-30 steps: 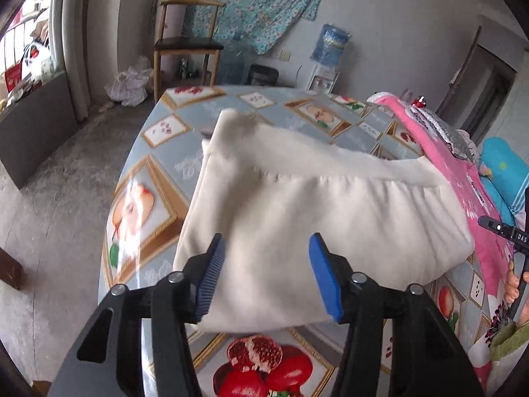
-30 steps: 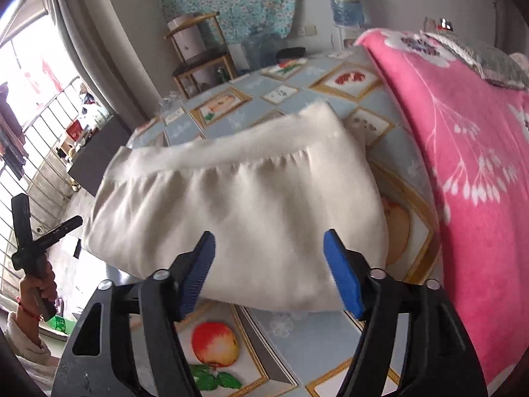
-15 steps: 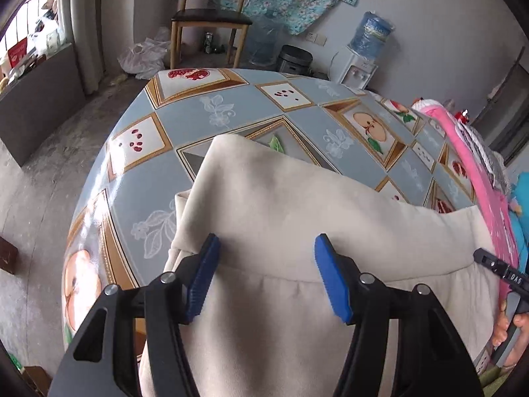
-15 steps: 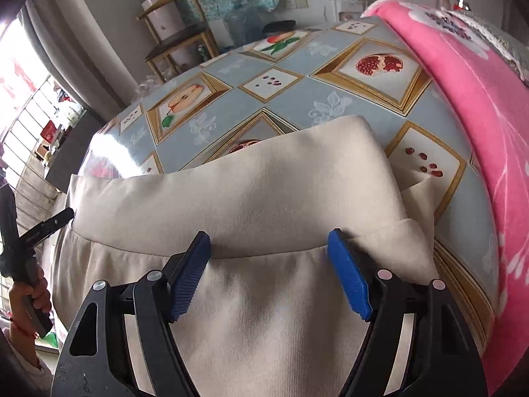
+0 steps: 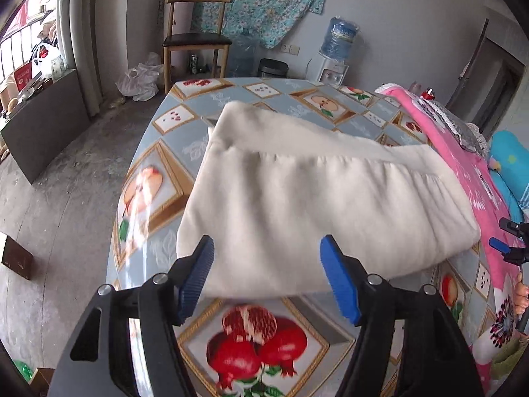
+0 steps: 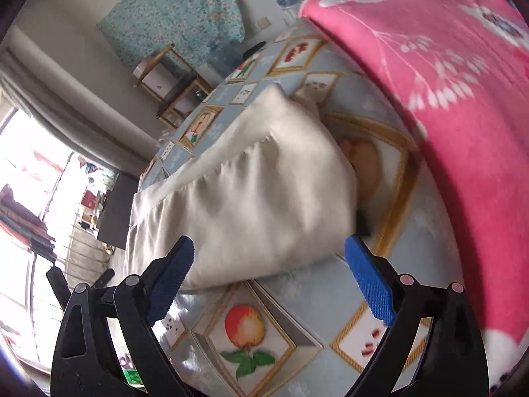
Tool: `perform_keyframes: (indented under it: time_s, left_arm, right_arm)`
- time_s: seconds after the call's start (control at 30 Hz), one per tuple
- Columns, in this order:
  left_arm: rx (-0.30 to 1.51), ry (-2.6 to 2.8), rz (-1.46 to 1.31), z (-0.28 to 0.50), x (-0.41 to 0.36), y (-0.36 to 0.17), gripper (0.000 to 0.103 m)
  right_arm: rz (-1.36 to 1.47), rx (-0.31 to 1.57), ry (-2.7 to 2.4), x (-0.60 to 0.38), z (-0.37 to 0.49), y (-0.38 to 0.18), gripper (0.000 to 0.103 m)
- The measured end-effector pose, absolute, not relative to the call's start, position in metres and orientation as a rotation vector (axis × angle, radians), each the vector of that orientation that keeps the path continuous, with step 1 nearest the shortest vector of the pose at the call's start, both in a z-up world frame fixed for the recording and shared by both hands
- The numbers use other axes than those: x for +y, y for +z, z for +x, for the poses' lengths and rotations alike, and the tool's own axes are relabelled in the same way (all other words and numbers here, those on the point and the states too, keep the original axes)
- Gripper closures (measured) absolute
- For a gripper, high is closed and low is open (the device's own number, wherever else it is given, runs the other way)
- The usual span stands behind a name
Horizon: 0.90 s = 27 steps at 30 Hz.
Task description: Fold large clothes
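Cloth dominates the left wrist view: a folded cream fabric garment (image 5: 314, 205) lies flat on the table's fruit-patterned blue-grey oilcloth (image 5: 158, 178), with a pink flowered blanket (image 5: 469, 172) just beside the garment's right end. The left gripper (image 5: 268, 276) hangs at the garment's near edge, jaws spreading, pinching nothing. In the right wrist view, blurred and tilted, the garment (image 6: 251, 195) lies beside the blanket (image 6: 463, 106), and the right gripper (image 6: 269, 278) opens wide at the garment's near corner, empty.
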State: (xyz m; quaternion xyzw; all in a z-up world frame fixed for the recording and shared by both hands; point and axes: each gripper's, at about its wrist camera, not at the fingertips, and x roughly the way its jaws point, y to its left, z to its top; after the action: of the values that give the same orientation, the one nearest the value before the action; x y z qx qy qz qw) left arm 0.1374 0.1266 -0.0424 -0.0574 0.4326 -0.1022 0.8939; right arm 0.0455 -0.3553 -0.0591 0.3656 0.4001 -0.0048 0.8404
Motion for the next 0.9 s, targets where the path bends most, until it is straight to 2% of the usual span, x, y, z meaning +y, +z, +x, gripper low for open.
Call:
perform_keyframes:
  time_s: [0.1,0.27,0.47,0.53,0.7,0.9]
  left_arm:
    - [0.911,-0.193,-0.145,0.117,0.123,-0.055,0.037]
    - [0.956,-0.178,-0.106,0.106,0.099,-0.070,0.037]
    - [0.892,-0.179,-0.043,0.120,0.065,-0.051,0.037]
    - [0.885,-0.174,-0.048,0.131,0.059,-0.049,0.031]
    - [0.937,-0.127,0.003,0.149,0.048,-0.081,0.029]
    - [0.920,-0.130,0.002,0.147,0.048,-0.079,0.029]
  right_arm:
    - [0.789,0.847,-0.062,-0.352,0.030,-0.064,0.014]
    - [0.613,0.833,-0.093,-0.313,0.038,-0.045,0.014]
    - [0.364,0.781,-0.024,-0.251,0.076,-0.026,0.012]
    - [0.310,0.773,-0.032,-0.238,0.089,-0.030,0.012]
    - [0.215,0.885,-0.079,-0.227,0.115,-0.084,0.010]
    - [0.203,0.819,-0.081,-0.220,0.096,-0.063,0.010]
